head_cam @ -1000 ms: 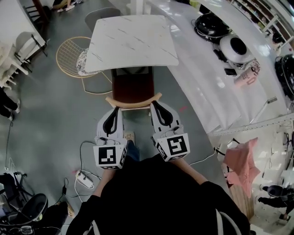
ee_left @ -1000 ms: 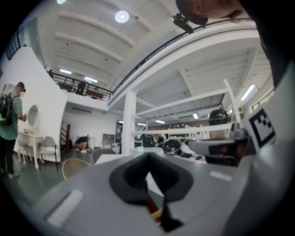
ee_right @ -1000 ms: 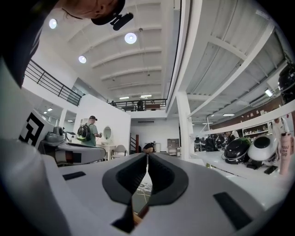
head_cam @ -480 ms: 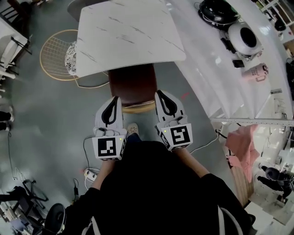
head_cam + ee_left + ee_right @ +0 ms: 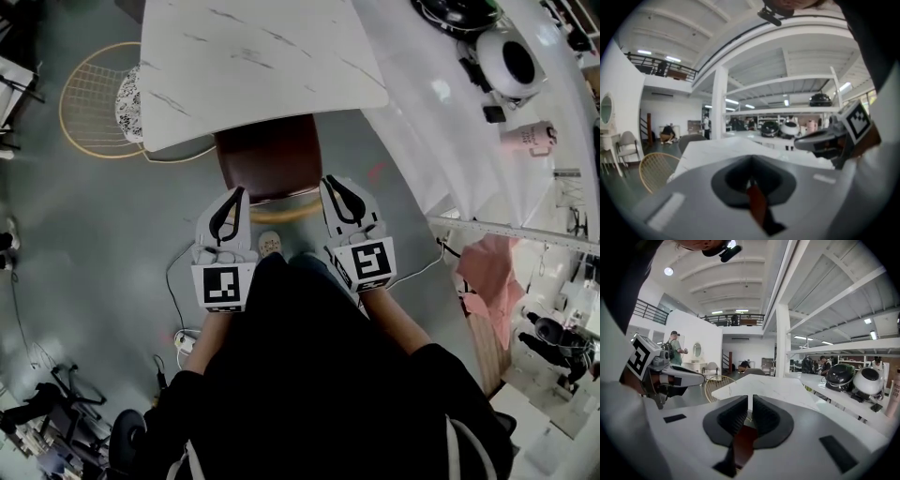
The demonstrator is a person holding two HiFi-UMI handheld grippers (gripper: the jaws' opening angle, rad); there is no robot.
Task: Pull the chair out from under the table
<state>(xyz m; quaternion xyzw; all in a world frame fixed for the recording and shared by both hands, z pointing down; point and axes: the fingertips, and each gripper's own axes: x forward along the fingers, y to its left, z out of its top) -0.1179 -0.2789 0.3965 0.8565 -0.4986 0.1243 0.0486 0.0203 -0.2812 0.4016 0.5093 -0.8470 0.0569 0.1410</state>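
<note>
The chair (image 5: 267, 157) has the far part of its red-brown seat under the marble surface (image 5: 253, 66). More of the seat shows than one second ago, because the chair has come out toward the person. The left gripper (image 5: 240, 193) and right gripper (image 5: 327, 182) each clamp one end of its thin wooden backrest (image 5: 281, 213), with the jaws almost together.

Dark reddish-brown chair (image 5: 270, 159) with a pale curved wooden backrest (image 5: 281, 212): upright, seat pointing away from the claws. The far end of the seat is tucked under the table edge and the rest is exposed. The backrest spans from the left claw (image 5: 239, 192) to the right claw (image 5: 326, 180), with its ends right at their tips. White marble-pattern square tabletop (image 5: 253, 66): level, just ahead of both claws, past the seat.
</note>
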